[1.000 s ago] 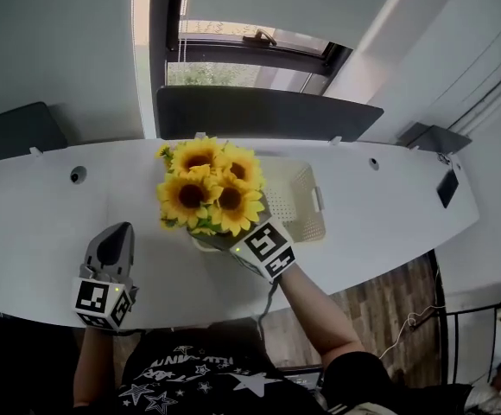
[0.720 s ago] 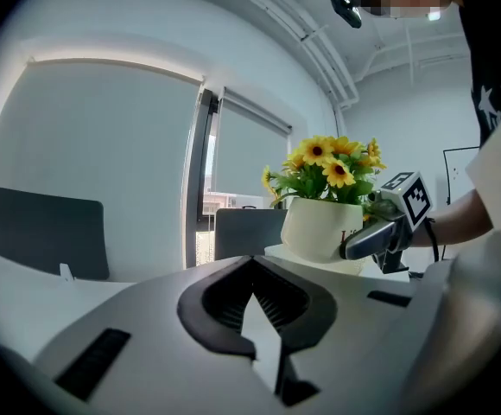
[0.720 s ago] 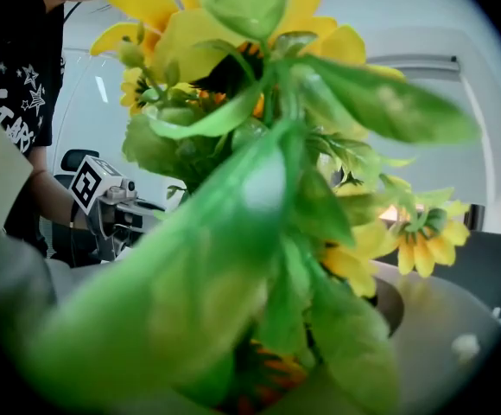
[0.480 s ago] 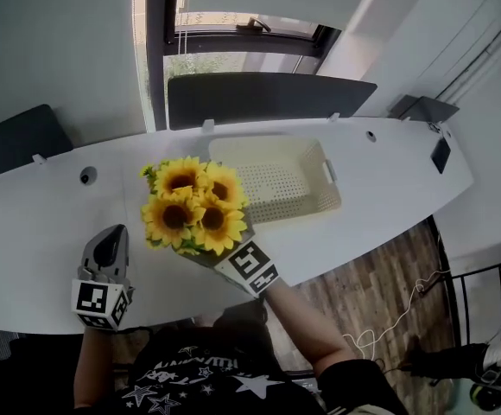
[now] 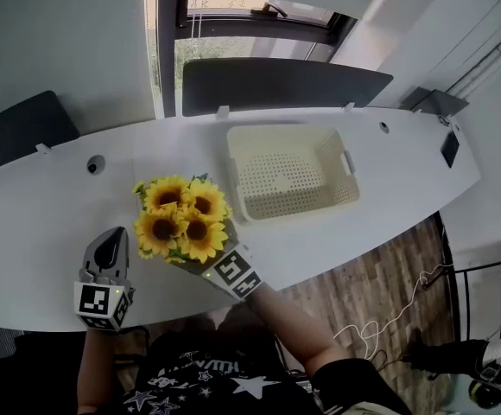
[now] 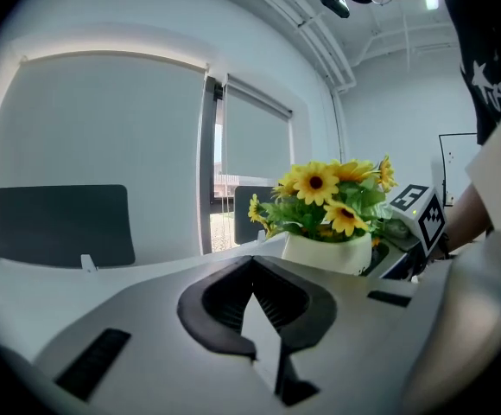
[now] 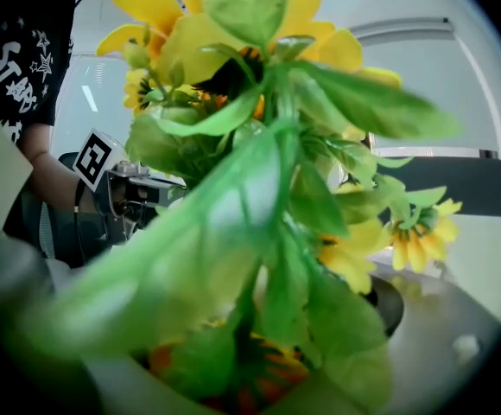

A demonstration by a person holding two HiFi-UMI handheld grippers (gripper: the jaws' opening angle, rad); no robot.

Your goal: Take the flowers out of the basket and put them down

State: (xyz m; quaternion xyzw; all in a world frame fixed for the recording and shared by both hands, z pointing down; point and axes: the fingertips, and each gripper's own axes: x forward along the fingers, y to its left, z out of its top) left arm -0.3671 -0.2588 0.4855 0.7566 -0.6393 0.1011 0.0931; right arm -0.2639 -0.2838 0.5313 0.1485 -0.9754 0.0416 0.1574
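A bunch of yellow sunflowers (image 5: 180,225) with green leaves stands in a white pot (image 6: 326,251). My right gripper (image 5: 212,262) is shut on that pot, left of the basket and near the table's front edge. Its marker cube (image 5: 236,273) shows behind the blooms. Whether the pot touches the table I cannot tell. Leaves and flowers (image 7: 259,188) fill the right gripper view and hide the jaws. The cream perforated basket (image 5: 341,158) sits at the middle back with nothing in it. My left gripper (image 5: 108,251) rests shut at the front left, just left of the flowers.
The long white table (image 5: 43,206) has round cable holes (image 5: 96,164) along its back. A dark screen (image 5: 285,85) and a window stand behind it. Wooden floor (image 5: 380,301) with a cable lies beyond the right front edge.
The right gripper carried the sunflowers from over the basket leftwards and towards the front edge, lower down. The basket now shows whole. The left gripper stayed put.
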